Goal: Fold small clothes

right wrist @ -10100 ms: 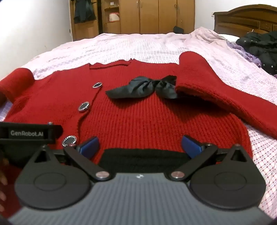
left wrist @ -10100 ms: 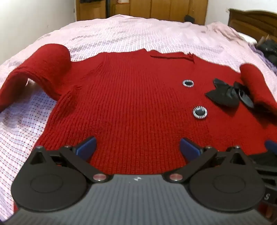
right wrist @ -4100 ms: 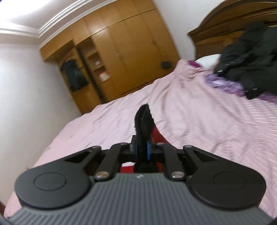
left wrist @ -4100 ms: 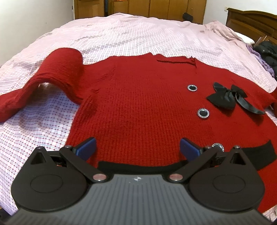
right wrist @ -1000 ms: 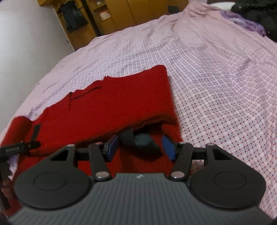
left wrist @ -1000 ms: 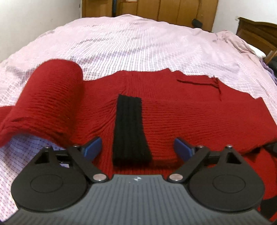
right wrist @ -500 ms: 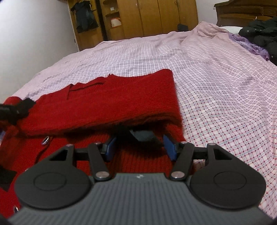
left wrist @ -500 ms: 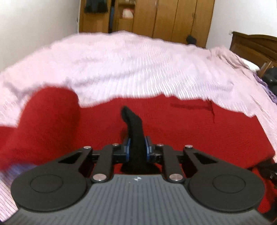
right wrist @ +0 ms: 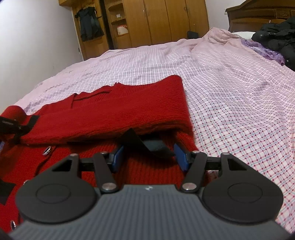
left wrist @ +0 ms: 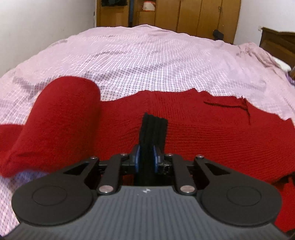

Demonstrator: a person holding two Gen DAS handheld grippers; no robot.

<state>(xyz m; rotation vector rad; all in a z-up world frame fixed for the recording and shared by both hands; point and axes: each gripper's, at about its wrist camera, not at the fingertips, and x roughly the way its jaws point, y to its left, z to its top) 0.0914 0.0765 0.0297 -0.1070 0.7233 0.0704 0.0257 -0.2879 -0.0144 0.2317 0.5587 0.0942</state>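
A red knit cardigan (left wrist: pixel 202 129) lies on the bed, its right sleeve (right wrist: pixel 129 110) folded across the chest. My left gripper (left wrist: pixel 146 158) is shut on the black ribbed cuff (left wrist: pixel 153 129) of that sleeve, holding it upright above the cardigan. The left sleeve (left wrist: pixel 60 114) lies in a hump at the left. My right gripper (right wrist: pixel 149 155) is open and empty over the cardigan (right wrist: pixel 151 173), with the black bow (right wrist: pixel 147 144) between its fingers, partly tucked under the folded sleeve. Silver-rimmed buttons (right wrist: pixel 47 150) show at the left.
The bed is covered by a pink checked sheet (left wrist: pixel 147 61) (right wrist: pixel 239 92). Dark clothes (right wrist: pixel 276 38) lie by the wooden headboard (right wrist: pixel 258 14) at the right. Wooden wardrobes (right wrist: pixel 156 22) stand beyond the bed.
My left gripper closed on the black cuff about half a second ago and still holds it raised. My right gripper stays open over the bow, shifted slightly.
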